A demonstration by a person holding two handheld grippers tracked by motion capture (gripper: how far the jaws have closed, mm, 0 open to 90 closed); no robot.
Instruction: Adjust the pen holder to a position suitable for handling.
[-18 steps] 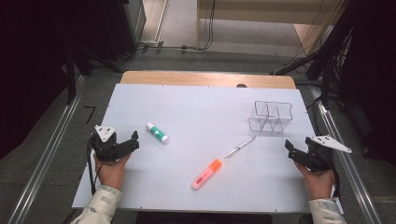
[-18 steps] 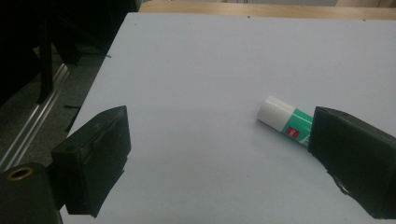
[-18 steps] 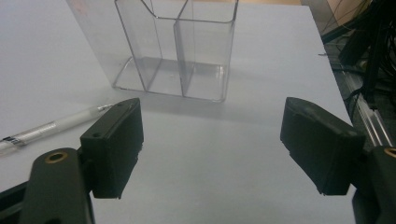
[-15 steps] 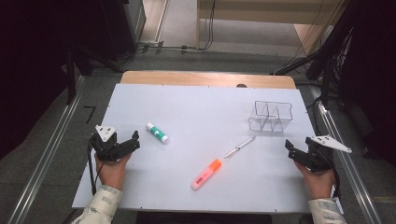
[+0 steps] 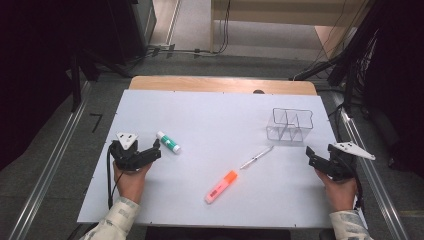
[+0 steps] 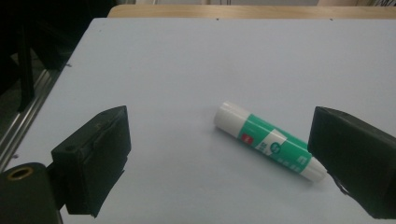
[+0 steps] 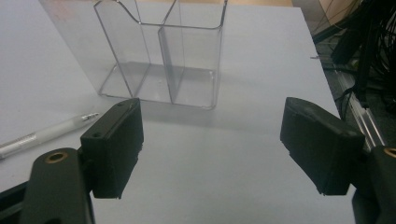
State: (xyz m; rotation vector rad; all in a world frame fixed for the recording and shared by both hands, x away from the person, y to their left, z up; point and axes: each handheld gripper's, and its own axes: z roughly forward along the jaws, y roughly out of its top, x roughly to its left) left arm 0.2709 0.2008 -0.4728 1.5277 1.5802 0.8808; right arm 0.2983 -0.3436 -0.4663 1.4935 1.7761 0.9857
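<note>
Left claw (image 6: 219,158) jaws apart, green-white glue stick (image 6: 268,140) near, label print unreadable; right claw (image 7: 212,149) apart

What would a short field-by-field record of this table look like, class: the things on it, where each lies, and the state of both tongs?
surface: white board
glue stick: lies flat, just ahead of the left tongs
highlighter: orange, lies flat near the front middle
pen: lies flat, between highlighter and organiser
organiser: clear, compartments empty, far right
left tongs: open, nothing held
right tongs: open, nothing held
</note>
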